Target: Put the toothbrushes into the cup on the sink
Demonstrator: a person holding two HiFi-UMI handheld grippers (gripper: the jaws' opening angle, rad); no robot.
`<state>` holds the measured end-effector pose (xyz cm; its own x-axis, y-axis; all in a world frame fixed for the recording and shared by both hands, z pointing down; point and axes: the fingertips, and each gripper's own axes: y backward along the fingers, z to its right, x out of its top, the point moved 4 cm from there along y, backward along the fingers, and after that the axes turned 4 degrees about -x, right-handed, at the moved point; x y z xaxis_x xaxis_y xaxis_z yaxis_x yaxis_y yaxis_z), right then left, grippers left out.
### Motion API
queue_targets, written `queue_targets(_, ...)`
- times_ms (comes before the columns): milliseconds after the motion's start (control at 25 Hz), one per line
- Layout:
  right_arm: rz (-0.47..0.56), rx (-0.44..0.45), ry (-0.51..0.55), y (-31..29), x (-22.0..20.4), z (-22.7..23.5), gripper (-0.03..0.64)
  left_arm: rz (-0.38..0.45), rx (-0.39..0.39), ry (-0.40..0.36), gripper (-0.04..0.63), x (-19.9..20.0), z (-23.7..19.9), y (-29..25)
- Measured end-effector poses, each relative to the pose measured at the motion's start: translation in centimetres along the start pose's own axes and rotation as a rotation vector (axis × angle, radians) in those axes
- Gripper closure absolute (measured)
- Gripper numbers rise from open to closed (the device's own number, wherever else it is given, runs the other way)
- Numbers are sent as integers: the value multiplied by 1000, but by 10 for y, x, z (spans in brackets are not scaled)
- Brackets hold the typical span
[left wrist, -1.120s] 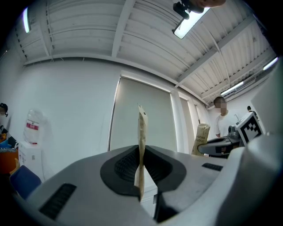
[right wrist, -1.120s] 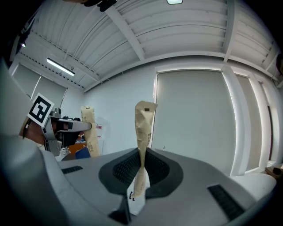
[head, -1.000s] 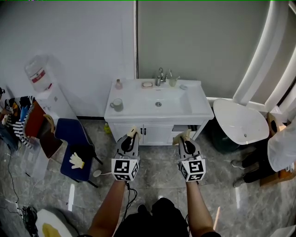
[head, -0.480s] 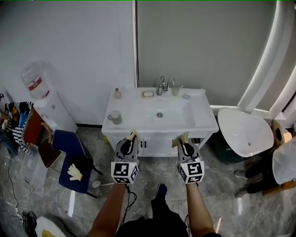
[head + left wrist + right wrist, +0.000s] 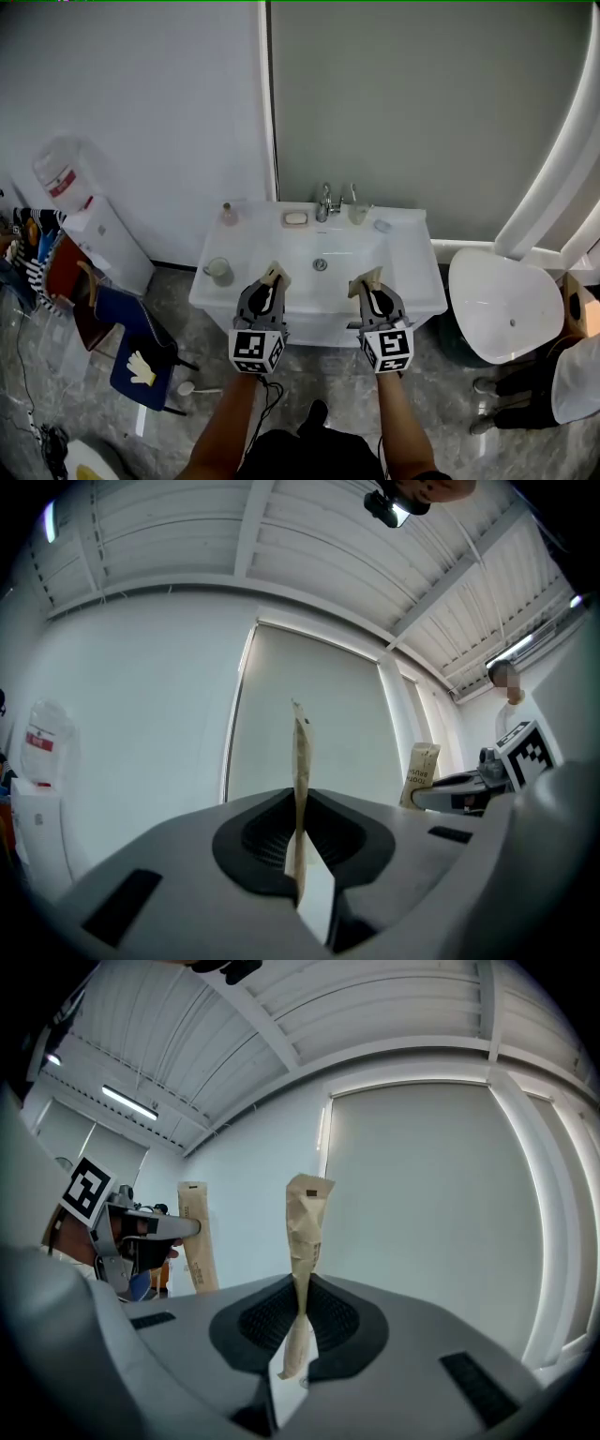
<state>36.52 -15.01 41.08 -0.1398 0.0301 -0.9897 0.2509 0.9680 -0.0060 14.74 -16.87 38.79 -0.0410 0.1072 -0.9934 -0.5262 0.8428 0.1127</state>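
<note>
A white sink (image 5: pixel 412 298) on a vanity stands against the wall in the head view. A grey cup (image 5: pixel 219 271) sits on its left ledge, and a second small cup (image 5: pixel 356 214) stands beside the faucet (image 5: pixel 325 201). My left gripper (image 5: pixel 272 281) is shut on a paper-wrapped toothbrush (image 5: pixel 301 752) that sticks up from its jaws. My right gripper (image 5: pixel 371 283) is shut on another wrapped toothbrush (image 5: pixel 306 1227). Both grippers hover side by side over the sink's front edge, to the right of the grey cup. Each gripper view looks up at the wall and ceiling.
A soap dish (image 5: pixel 295 218) and a small bottle (image 5: pixel 227 214) sit at the back of the sink. A water dispenser (image 5: pixel 80 216) and a blue chair (image 5: pixel 127 342) with a glove (image 5: pixel 141 367) stand at the left. A white round basin (image 5: pixel 506 305) lies at the right.
The sink has come nearer and lower in the head view; both grippers now reach over its front edge. Both stay shut on their wrapped toothbrushes.
</note>
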Motion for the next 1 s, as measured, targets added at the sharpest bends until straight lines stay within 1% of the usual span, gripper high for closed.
queue_targets(200,5,16,-8,-30,1,19,571,-10,21,-5,546,-1,-10,-27)
queue_targets(360,-20,42,3,-44,-1,14,571,-7,35,-5,546,-2,-20,-39)
queue_targets(560,-8,49,4,-56,-2,8,571,-5,29,-8,546,-2,-28,-45)
queue_targets(800,-8,83,-2,-71,0,-14,571,-12,53,-8,546,-3,-49,-36)
queue_targets(880,-20,102,1,-75,-3,-25,571,-11,70,-13,546,-2,-60,-29)
queue_targets(1000,-8,118,0,-85,-1,-43,571,-5,95,-19,546,1,-80,-15)
